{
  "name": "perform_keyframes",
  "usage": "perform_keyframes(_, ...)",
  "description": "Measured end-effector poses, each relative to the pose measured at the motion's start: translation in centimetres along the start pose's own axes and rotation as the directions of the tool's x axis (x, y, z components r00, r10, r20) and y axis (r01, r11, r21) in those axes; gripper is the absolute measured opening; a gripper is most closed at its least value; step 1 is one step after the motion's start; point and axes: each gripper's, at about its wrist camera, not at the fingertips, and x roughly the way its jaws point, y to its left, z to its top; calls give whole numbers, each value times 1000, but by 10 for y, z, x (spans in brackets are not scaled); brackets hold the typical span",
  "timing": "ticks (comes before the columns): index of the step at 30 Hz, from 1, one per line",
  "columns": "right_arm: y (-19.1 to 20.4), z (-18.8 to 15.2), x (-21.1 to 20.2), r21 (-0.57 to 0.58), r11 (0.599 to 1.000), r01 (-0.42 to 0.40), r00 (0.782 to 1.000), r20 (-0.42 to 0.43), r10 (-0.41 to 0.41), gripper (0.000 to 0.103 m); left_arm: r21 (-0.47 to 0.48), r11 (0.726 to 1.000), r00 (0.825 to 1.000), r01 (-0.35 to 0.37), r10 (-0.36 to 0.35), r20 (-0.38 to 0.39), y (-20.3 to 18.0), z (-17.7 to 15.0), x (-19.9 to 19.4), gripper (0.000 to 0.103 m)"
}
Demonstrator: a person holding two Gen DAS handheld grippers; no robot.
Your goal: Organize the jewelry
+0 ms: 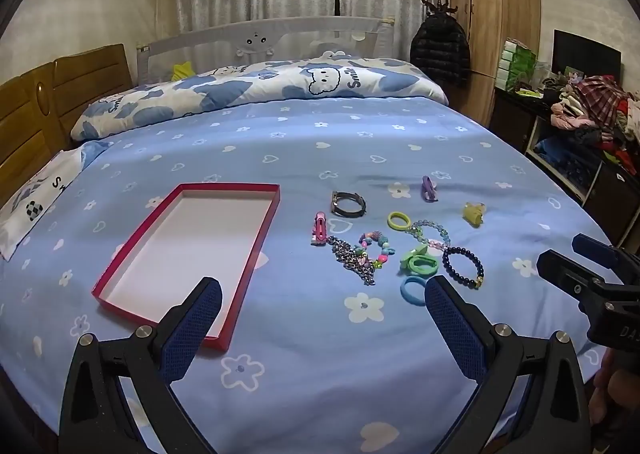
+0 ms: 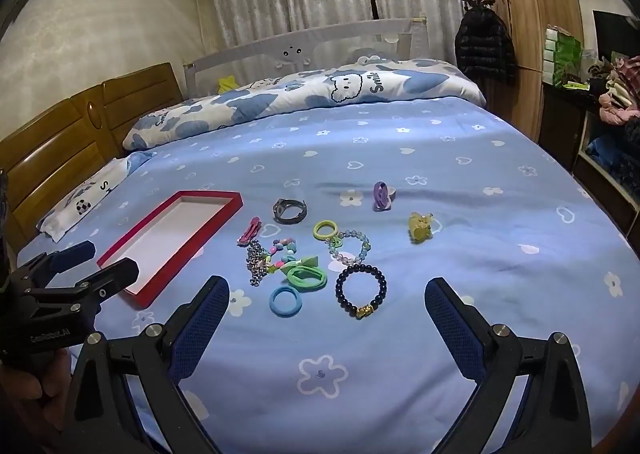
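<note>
A shallow red tray with a white floor lies empty on the blue bedsheet. To its right is a loose cluster of jewelry: a dark bead bracelet, a blue hair tie, green hair ties, a silver chain, a pink clip, a dark bangle. My left gripper hovers open before the tray's near corner. My right gripper hovers open just short of the bracelet. Neither holds anything.
A purple clip and a yellow clip lie farther right. A folded quilt lies along the bed's far side, with a wooden headboard on the left. A wardrobe and a cluttered shelf stand right of the bed.
</note>
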Motion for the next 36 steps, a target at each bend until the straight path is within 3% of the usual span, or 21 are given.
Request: perform_keyframes(36,7,1,-2,7,1000,-10,1000,2,10,99,-5,1000,1000,4,-4,-9,1,-4,3,102)
